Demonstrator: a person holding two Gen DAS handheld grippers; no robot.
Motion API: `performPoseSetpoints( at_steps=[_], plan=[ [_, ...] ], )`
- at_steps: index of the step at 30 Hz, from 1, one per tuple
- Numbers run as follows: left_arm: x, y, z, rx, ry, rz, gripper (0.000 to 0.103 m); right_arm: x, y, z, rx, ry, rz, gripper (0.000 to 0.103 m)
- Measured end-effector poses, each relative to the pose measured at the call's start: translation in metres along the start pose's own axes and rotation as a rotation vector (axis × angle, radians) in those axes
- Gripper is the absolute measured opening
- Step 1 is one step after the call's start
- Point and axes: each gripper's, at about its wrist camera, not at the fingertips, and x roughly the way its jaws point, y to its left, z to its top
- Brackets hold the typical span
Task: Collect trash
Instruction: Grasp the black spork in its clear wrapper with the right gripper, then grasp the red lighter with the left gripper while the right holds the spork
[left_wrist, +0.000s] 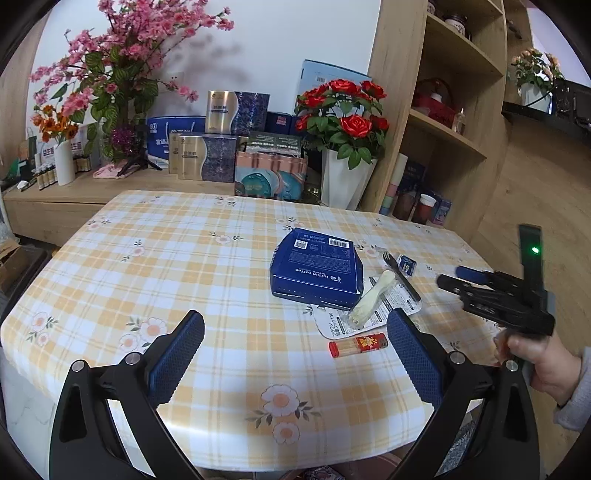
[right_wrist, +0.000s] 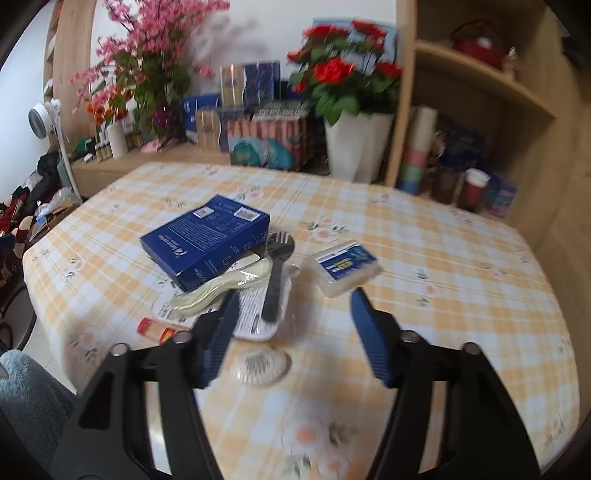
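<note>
A blue coffee box (left_wrist: 317, 267) (right_wrist: 205, 238) lies on the checked tablecloth. Beside it lie a white plastic wrapper (left_wrist: 369, 317) (right_wrist: 255, 314), a cream spoon-fork (left_wrist: 371, 299) (right_wrist: 221, 286), a black fork (left_wrist: 400, 273) (right_wrist: 275, 277), a red toothpick tube (left_wrist: 357, 345) (right_wrist: 157, 328) and a small clear packet with a blue label (left_wrist: 406, 263) (right_wrist: 345, 267). A small round white lid (right_wrist: 258, 365) lies near the table's front. My left gripper (left_wrist: 295, 336) is open and empty, over the cloth near the tube. My right gripper (right_wrist: 293, 306) (left_wrist: 458, 280) is open and empty, just before the wrapper and packet.
The table (left_wrist: 147, 258) stands before a low wooden cabinet (left_wrist: 74, 195) with boxes and flower vases. A white pot of red roses (left_wrist: 343, 177) and a wooden shelf unit (left_wrist: 443, 110) stand behind right. Clutter lies on the floor at left (right_wrist: 33, 206).
</note>
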Motion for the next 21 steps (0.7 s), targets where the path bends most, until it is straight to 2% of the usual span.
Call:
performPoseSetpoints(
  at_steps=[6, 11, 13, 15, 21],
  plan=[
    [0.035, -0.007, 0.003, 0.013, 0.036, -0.05, 0.097, 0.053, 0.003, 0.015, 0.036, 0.074, 0.052, 0.041],
    [0.05, -0.011, 0.004, 0.026, 0.052, -0.087, 0.096, 0.075, -0.004, 0.011, 0.128, 0.123, 0.093, 0.032],
    [0.055, -0.013, 0.003, 0.03, 0.061, -0.101, 0.093, 0.073, -0.007, 0.01, 0.158, 0.11, 0.104, 0.028],
    [0.059, -0.015, 0.002, 0.032, 0.075, -0.115, 0.091, 0.067, -0.012, 0.008, 0.185, 0.096, 0.109, 0.018],
    [0.069, -0.024, -0.005, 0.041, 0.117, -0.155, 0.083, 0.044, -0.026, -0.002, 0.24, 0.031, 0.117, 0.014]
  ],
)
